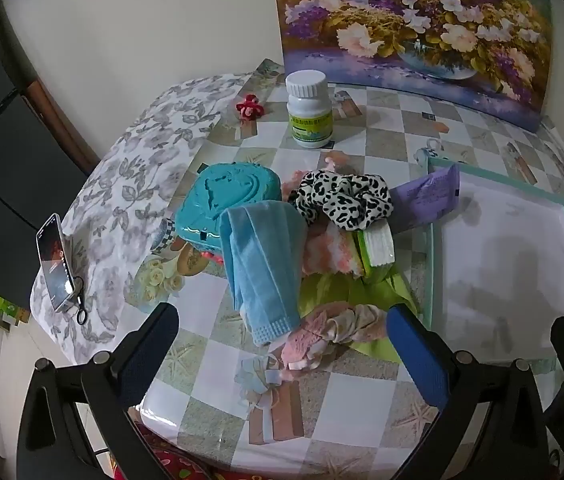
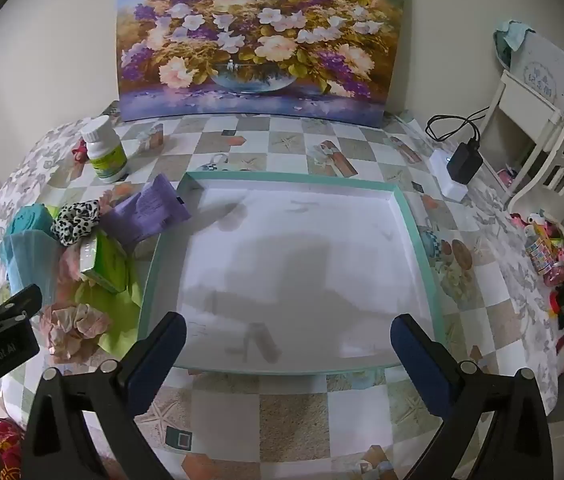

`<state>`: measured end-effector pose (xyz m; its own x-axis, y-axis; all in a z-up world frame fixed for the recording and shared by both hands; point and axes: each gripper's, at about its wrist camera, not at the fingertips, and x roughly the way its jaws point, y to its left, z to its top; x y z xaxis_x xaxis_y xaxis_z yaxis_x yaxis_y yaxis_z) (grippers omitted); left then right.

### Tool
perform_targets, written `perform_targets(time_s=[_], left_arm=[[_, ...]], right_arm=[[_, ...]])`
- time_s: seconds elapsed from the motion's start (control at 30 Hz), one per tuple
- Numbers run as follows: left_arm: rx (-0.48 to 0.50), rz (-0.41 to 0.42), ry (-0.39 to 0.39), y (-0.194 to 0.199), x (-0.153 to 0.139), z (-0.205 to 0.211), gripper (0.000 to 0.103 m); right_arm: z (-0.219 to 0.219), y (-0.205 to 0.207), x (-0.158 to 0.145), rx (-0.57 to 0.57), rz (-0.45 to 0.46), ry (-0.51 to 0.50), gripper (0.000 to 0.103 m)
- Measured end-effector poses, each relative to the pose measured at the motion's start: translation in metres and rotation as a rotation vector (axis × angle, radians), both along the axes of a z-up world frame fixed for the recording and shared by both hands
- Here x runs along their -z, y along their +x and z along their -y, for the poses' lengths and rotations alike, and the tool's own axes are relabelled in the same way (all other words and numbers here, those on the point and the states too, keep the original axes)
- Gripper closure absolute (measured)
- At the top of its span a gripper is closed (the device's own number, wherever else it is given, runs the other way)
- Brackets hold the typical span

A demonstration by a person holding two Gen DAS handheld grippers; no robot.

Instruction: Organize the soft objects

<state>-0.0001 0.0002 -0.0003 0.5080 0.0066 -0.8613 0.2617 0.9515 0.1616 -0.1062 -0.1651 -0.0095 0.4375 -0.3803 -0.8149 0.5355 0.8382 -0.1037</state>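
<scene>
Checkered table (image 2: 282, 408): soft clutter heaped beside empty tray (image 2: 406, 216), awaiting sorting; left claw (image 1: 282, 340) and right claw (image 2: 288, 344) spread wide, grasping nothing.

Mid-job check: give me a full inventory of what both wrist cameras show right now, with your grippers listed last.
tray: one, white with mint rim, table centre, nothing in it
face mask: one, light blue, in the pile left of tray
leopard scrunchie: one, black and white, top of pile
pink scrunchie: one, pale pink, near edge of pile
teal case: one, left of pile
purple packet: one, leaning on tray's corner
green tissue pack: one, in pile
bottle: one, white with green label, behind pile
painting: one, floral, against wall
phone: one, table's left edge
charger: one, black, right of tray
left gripper: open, over pile
right gripper: open, over tray
</scene>
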Motion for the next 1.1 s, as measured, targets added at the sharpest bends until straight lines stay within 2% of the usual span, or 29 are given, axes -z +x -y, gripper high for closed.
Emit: perform_targets(time_s=[1.1], left_arm=[[-0.044, -0.057, -0.009, 0.0059, 0.0077, -0.0092, 0.0]], right_arm=[[0.002, -0.0004, -0.0004, -0.001, 0.002, 0.008, 0.0]])
